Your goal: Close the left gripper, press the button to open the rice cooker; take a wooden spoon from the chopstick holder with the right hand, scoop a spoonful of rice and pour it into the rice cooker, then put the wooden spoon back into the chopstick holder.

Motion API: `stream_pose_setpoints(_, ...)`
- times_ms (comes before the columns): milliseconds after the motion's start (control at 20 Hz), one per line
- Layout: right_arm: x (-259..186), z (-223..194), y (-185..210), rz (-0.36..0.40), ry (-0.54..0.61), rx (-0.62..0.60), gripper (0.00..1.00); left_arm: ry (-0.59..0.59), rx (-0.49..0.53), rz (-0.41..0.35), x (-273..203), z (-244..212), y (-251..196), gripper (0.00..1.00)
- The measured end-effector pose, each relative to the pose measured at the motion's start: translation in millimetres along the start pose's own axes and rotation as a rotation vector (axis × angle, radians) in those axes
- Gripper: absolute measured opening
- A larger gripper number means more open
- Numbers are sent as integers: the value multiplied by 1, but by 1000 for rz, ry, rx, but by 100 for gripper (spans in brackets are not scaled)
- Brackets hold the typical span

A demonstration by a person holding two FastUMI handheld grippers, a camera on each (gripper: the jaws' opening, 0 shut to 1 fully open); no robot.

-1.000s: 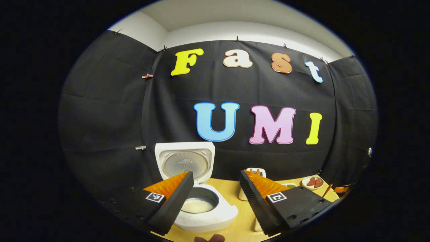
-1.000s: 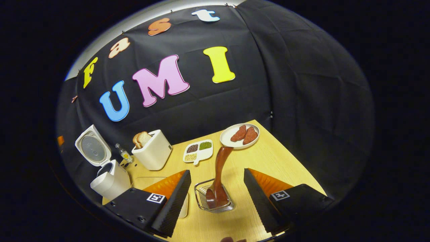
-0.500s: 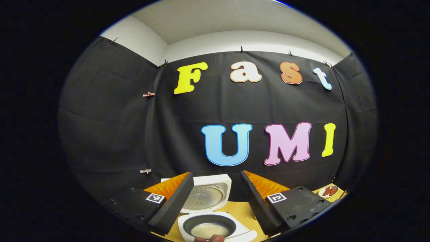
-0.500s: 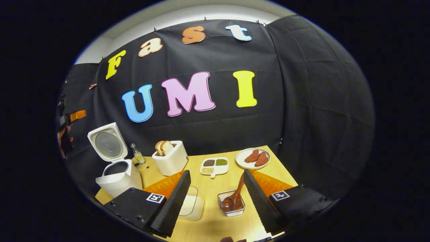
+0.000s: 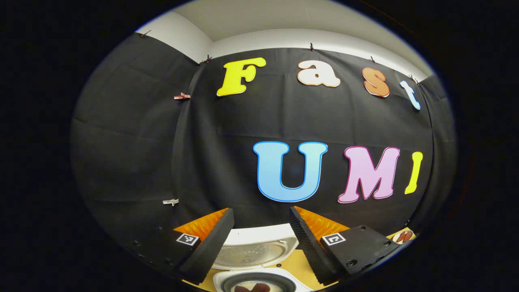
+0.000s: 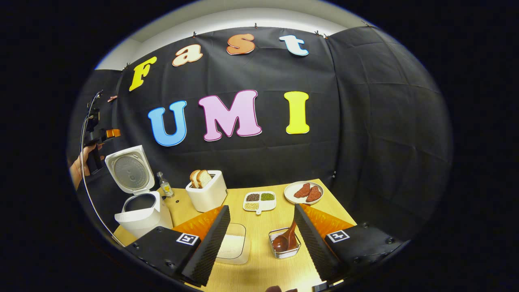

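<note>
Right gripper view: wooden spoon (image 6: pixel 287 239) rests in the chopstick holder (image 6: pixel 285 244) on the bench (image 6: pixel 263 267), between the gaping, empty right tongs (image 6: pixel 262 239). Left gripper view: left tongs (image 5: pixel 261 243), spread and empty, above the open rice cooker (image 5: pixel 254 259).

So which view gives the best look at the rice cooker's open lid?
The right gripper view: the rice cooker stands whole at the table's left, its lid raised and the inner plate facing the camera. The left gripper view catches just the lid's lower part and the pot's rim between the left tongs.
</note>
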State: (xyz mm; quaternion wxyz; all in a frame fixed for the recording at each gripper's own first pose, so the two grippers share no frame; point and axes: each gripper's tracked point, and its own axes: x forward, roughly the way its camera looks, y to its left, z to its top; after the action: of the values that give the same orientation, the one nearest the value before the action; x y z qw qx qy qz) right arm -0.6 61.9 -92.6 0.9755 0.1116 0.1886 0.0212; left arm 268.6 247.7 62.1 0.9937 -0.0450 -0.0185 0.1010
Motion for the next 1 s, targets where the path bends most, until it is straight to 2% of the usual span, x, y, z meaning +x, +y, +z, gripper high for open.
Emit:
stream_pose_setpoints(300, -17, -6, 1, -85, -3, 8, 98, 46, 42, 5, 57, -32, 17, 94)
stream_pose_setpoints(550, -24, -13, 7, -119, 5, 12, 98, 137, 80, 14, 81, -67, 25, 94)
stream_pose_setpoints(750, -18, -16, 13, -99, 21, 8, 98, 176, 58, 47, 75, -72, 22, 98)
stream_pose_setpoints(1000, -8, -10, 15, -39, 20, 9, 98, 242, 15, 41, 24, -86, 5, 99)
